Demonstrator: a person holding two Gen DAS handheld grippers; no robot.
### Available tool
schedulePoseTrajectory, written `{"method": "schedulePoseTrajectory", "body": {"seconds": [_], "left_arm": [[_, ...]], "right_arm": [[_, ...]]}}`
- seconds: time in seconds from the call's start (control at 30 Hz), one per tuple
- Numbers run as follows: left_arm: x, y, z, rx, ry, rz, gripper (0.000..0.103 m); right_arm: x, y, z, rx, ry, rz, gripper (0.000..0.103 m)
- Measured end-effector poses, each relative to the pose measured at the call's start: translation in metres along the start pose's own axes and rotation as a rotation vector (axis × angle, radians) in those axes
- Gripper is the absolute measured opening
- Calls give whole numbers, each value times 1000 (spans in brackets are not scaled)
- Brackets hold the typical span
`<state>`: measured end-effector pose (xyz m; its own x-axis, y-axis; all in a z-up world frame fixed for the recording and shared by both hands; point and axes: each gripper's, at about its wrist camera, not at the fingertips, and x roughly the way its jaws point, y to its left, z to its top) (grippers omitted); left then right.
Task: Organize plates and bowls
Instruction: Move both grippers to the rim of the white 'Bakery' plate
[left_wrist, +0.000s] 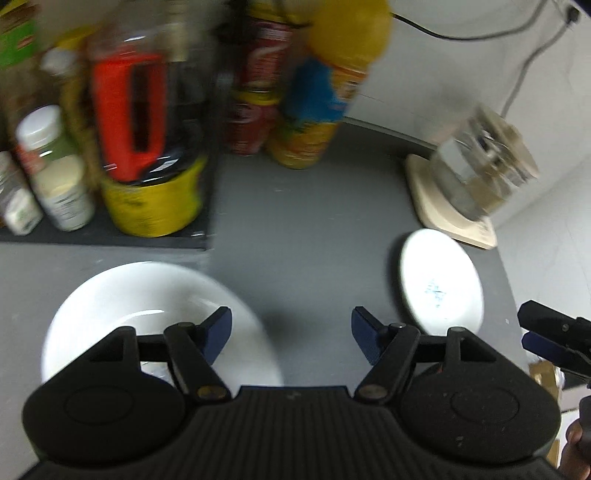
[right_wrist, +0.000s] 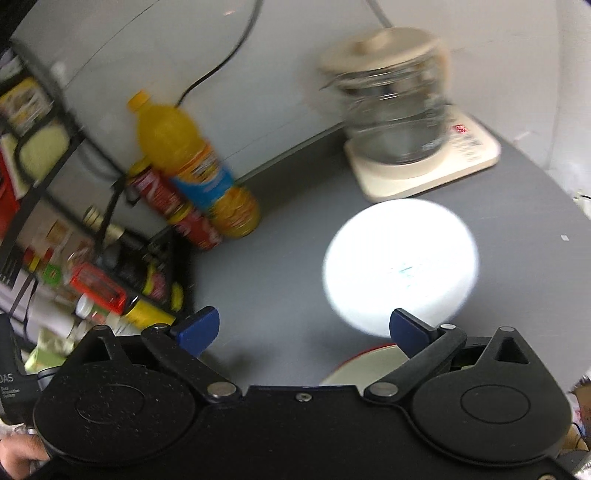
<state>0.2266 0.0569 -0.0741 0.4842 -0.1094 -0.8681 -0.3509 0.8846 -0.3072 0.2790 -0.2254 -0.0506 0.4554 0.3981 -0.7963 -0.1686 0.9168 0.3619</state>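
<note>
Approach stage: left gripper (left_wrist: 291, 334) and right gripper (right_wrist: 304, 328), jaws apart and empty, must next close on bowl (left_wrist: 147, 306) and plate (right_wrist: 400, 262).

Legible text is showing in one place only — on a black device (right_wrist: 11, 387) at the lower left edge of the right wrist view, the white letters "DAS" are reading clearly, with smaller lines beneath them blurring past recognition. Labels on the orange drink bottle (right_wrist: 199, 166), the red cans (left_wrist: 258, 85) and the spice jars (left_wrist: 55, 173) are smearing — nothing there is readable.
</note>
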Motion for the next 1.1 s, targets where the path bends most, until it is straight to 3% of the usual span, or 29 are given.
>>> {"method": "schedulePoseTrajectory", "body": {"seconds": [0.5,0.67,0.8,1.1], "left_arm": [[46,-70,23,119,56,-87,70],[65,-86,30,129,67,-114,70],[83,-95,34,128,97,-139,69],[125,-100,34,101,190,-166,57]], "right_arm": [[-3,-77,12,126,-52,-132,99],[8,-98,17,166,-39,-148,88],[21,-113,21,200,-22,-157,87],[54,-143,22,285,34,-170,65]]}}
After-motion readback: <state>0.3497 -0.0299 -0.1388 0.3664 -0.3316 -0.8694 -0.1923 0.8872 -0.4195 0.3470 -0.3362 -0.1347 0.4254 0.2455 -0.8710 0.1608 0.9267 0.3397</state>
